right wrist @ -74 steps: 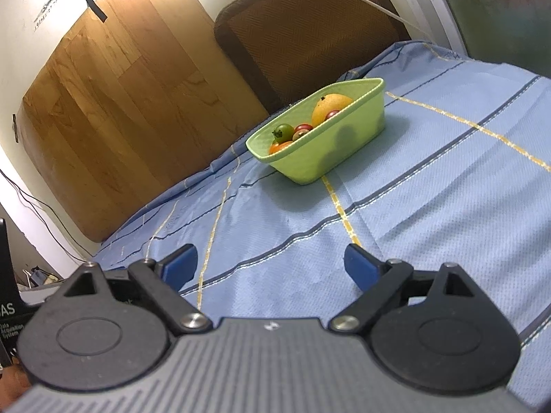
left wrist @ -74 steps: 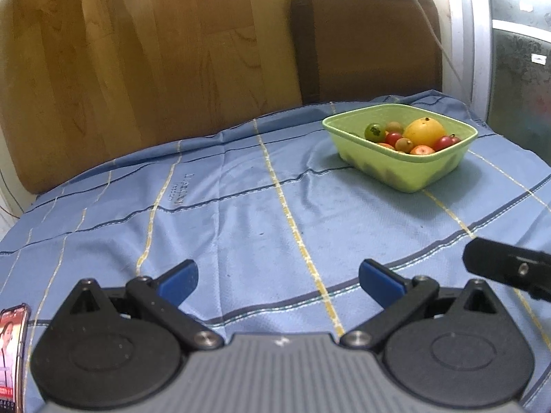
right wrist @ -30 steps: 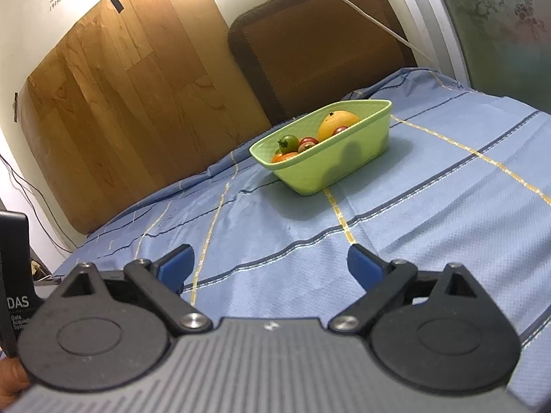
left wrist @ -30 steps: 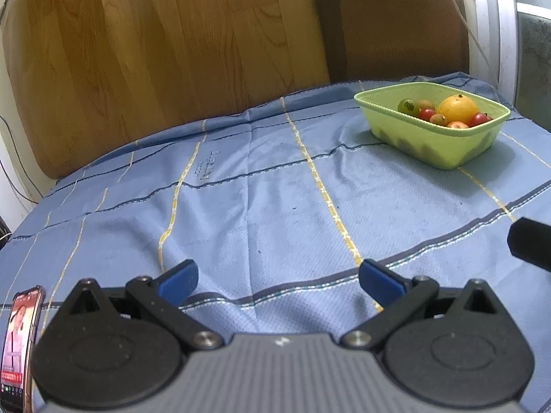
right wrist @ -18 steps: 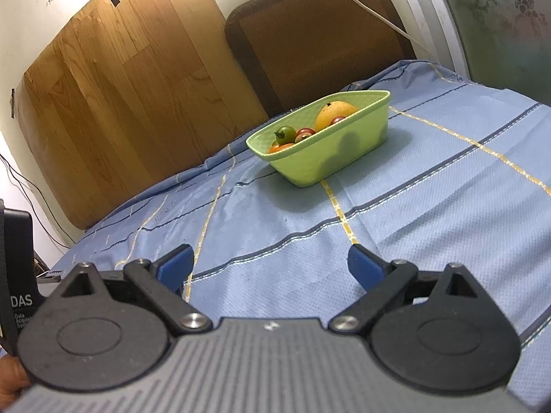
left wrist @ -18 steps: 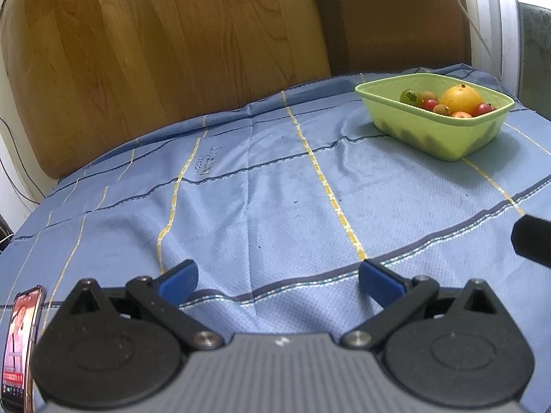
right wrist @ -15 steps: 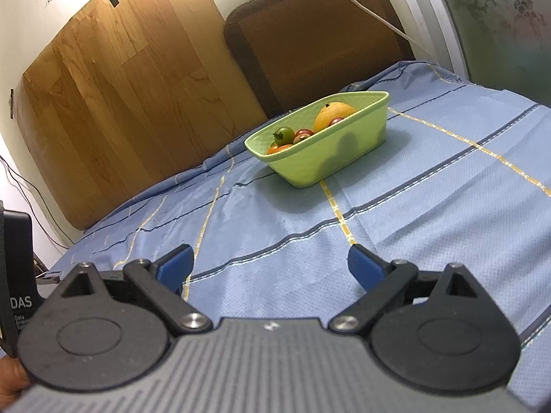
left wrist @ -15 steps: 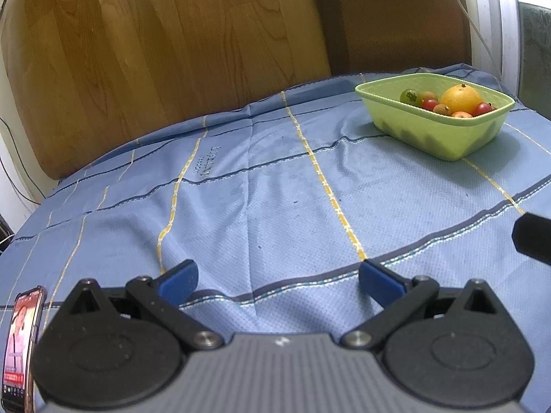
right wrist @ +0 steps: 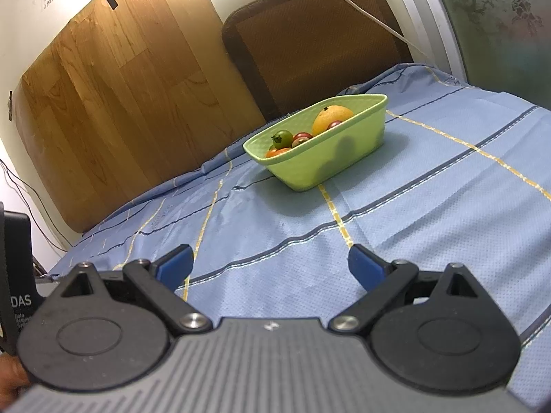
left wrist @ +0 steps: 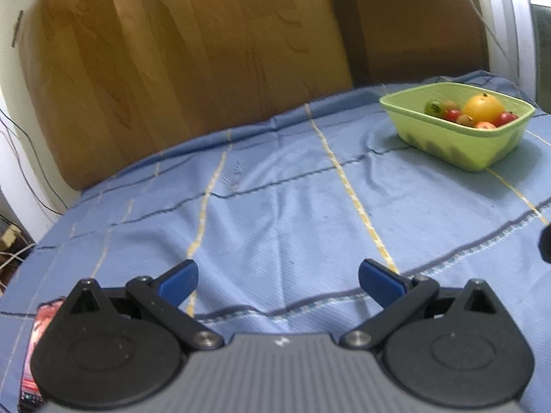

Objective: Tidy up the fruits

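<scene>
A light green tub (left wrist: 471, 149) stands on the blue cloth at the far right of the left wrist view and at centre in the right wrist view (right wrist: 344, 158). It holds an orange (left wrist: 482, 107) (right wrist: 331, 116), a green tomato (left wrist: 433, 106) (right wrist: 283, 136) and several small red fruits (left wrist: 454, 114) (right wrist: 301, 137). My left gripper (left wrist: 278, 280) is open and empty, well short of the tub. My right gripper (right wrist: 270, 264) is open and empty, also short of the tub.
A blue cloth with yellow and dark stripes (left wrist: 292, 206) covers the table. A wooden board (left wrist: 172, 69) and a brown cushion (right wrist: 316, 41) lean behind it. A phone (left wrist: 34, 344) lies at the near left. A black device (right wrist: 15, 275) stands at left.
Both grippers have drawn back from the tub and stayed open. The left view has tilted up slightly and is blurred.
</scene>
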`<state>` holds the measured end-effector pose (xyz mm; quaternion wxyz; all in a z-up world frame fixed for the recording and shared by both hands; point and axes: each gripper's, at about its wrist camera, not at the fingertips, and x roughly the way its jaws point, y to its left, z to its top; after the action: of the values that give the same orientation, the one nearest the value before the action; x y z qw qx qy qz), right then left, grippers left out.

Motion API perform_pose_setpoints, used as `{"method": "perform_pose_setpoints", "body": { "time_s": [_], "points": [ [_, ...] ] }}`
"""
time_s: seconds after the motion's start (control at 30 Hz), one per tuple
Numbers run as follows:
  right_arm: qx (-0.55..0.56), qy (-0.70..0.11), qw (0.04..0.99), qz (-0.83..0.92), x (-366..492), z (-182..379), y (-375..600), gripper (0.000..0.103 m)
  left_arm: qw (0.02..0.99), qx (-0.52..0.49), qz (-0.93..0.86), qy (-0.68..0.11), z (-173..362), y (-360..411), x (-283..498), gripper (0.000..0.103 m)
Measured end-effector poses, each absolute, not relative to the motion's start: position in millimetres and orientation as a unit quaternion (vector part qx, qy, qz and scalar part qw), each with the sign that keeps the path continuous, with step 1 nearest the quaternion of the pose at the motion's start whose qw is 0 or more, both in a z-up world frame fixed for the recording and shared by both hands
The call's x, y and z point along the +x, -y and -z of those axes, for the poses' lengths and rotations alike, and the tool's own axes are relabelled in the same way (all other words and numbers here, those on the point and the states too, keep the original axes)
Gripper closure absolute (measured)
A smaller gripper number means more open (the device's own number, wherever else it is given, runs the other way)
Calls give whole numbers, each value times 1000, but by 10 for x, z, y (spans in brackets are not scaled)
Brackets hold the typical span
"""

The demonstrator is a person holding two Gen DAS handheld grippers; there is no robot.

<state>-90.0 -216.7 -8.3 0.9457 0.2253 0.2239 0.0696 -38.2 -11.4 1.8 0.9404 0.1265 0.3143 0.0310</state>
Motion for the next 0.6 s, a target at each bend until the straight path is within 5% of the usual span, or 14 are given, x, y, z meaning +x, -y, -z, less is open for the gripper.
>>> {"method": "perform_pose_setpoints", "body": {
  "time_s": [0.6],
  "points": [
    [230, -221, 945, -69, -904, 90, 2150, 5, 941, 141, -64, -300, 8, 46, -350, 0]
  ]
}}
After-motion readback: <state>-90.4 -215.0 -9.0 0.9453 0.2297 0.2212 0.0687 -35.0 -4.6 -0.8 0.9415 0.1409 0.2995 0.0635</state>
